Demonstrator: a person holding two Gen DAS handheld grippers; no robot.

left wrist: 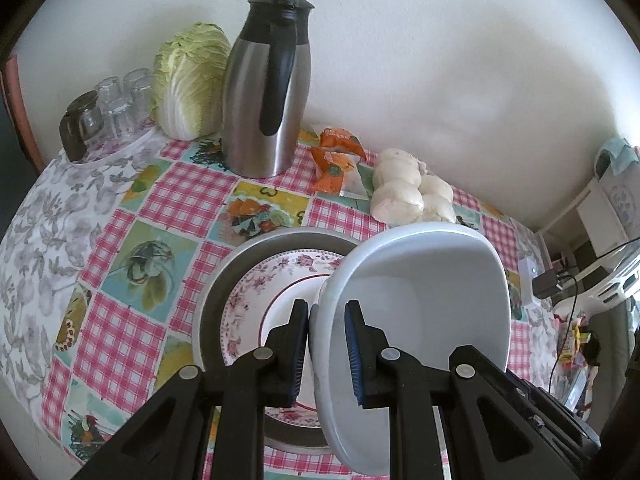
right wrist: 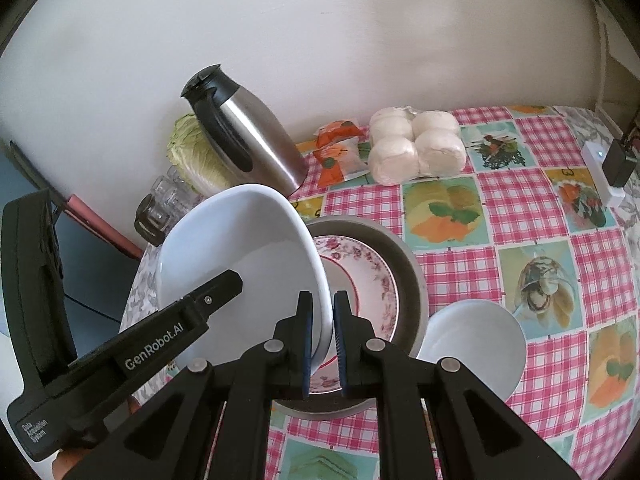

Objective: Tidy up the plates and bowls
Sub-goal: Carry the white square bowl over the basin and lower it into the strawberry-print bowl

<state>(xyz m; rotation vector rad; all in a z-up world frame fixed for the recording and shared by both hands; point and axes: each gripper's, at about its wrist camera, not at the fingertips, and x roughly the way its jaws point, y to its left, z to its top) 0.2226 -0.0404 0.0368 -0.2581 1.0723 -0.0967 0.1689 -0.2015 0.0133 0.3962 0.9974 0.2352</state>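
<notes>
Both grippers — left [left wrist: 327,354] and right [right wrist: 322,342] — pinch opposite rims of the white dish [left wrist: 424,300], tilted above the floral plate [left wrist: 256,300] in the steel pan [left wrist: 208,300]. Stacking seems underway — next, level, lower, release.

bowls – 2 white [right wrist: 240,256] [right wrist: 476,340] | floral plate 1 [right wrist: 360,276] | metal pan 1 [right wrist: 404,264] | flask 1 [left wrist: 266,92] | cabbage 1 [left wrist: 188,80] | buns – 4 visible [right wrist: 416,148] | orange packets 2 [left wrist: 334,164] | grippers 2 [left wrist: 327,354] [right wrist: 322,344]

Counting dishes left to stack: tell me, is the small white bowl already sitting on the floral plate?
No, the small white bowl rests on the tablecloth beside the metal pan.
</notes>
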